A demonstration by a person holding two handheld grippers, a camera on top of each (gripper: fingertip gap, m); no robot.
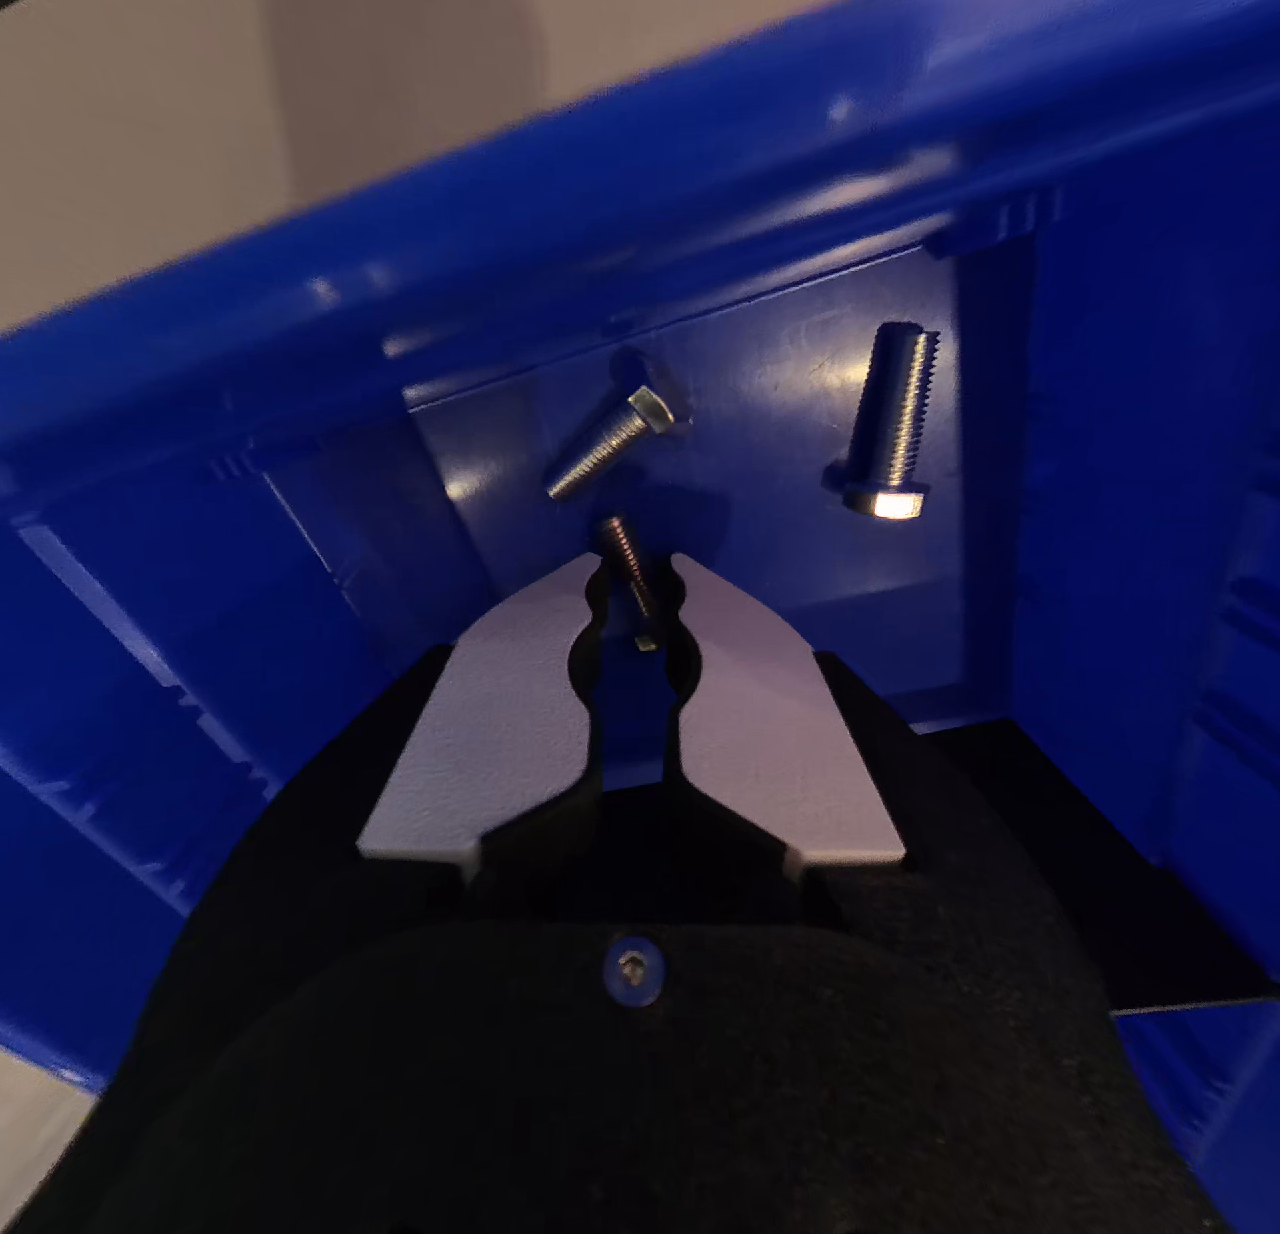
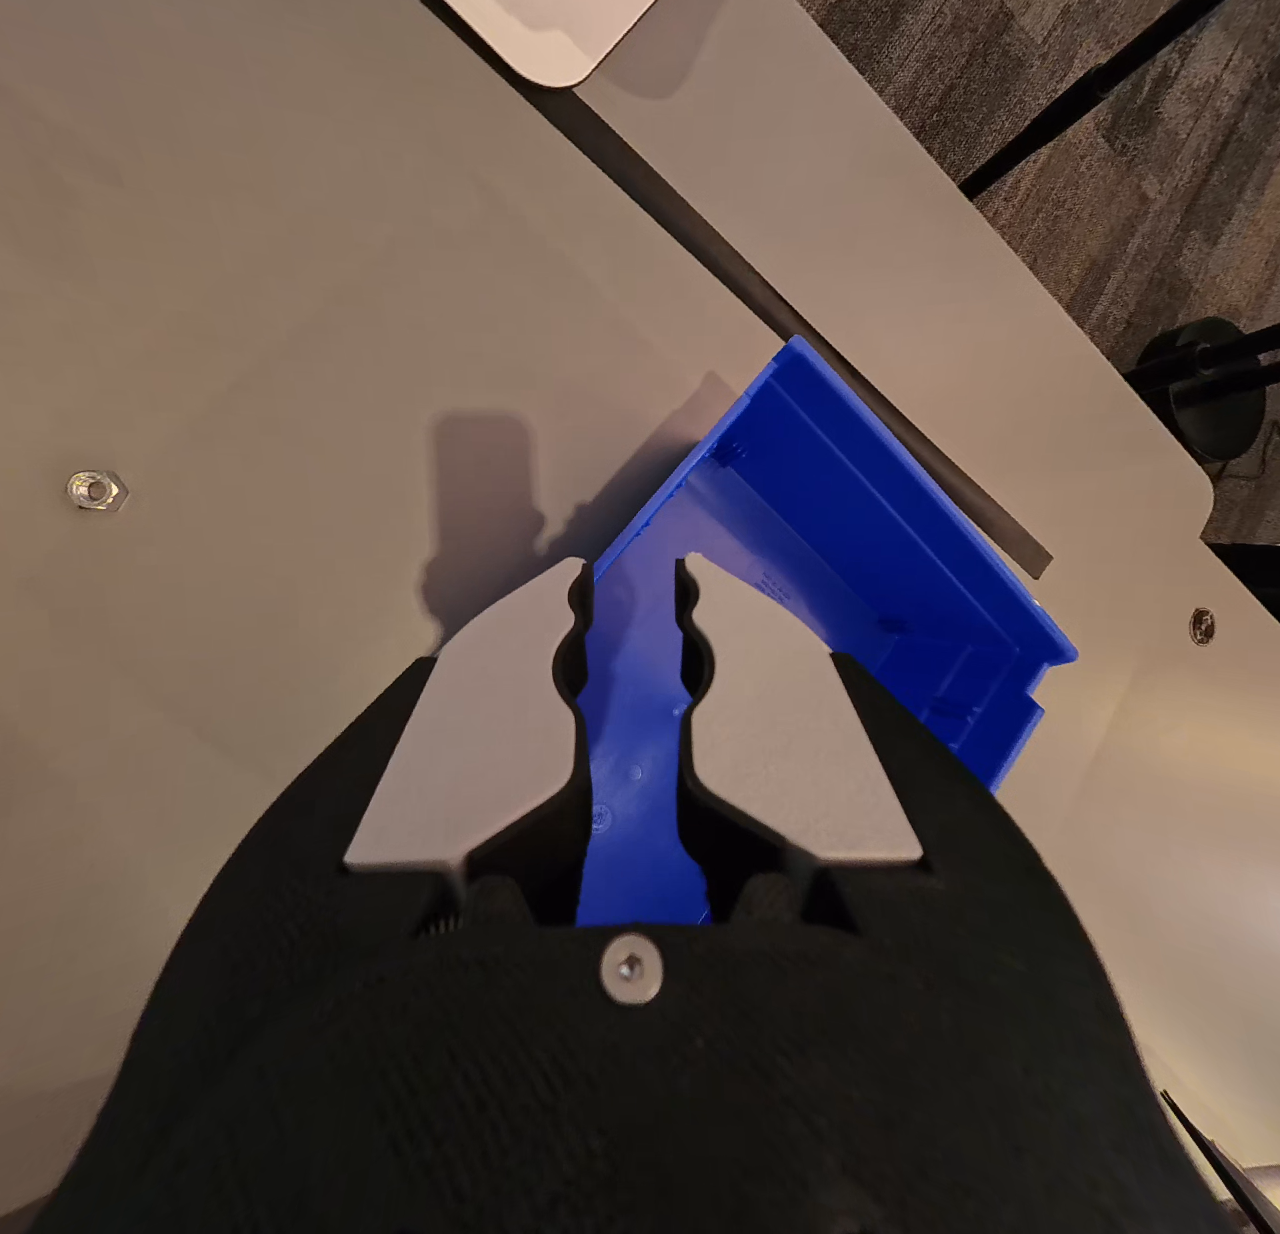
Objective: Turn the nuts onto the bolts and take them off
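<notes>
Inside the blue bin (image 1: 692,182), left gripper (image 1: 634,563) nearly closed on the small bolt (image 1: 630,577): lift straight, clear of two larger bolts (image 1: 609,442); right gripper (image 2: 632,567) half open, empty, hex nut (image 2: 97,489) far left on the table (image 2: 277,231).

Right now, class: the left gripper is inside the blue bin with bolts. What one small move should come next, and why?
Probably lift the left gripper straight up out of the bin. Its fingers appear shut on the small bolt, while two larger bolts lie loose just ahead. A nut waits on the table, near the open right gripper.
</notes>
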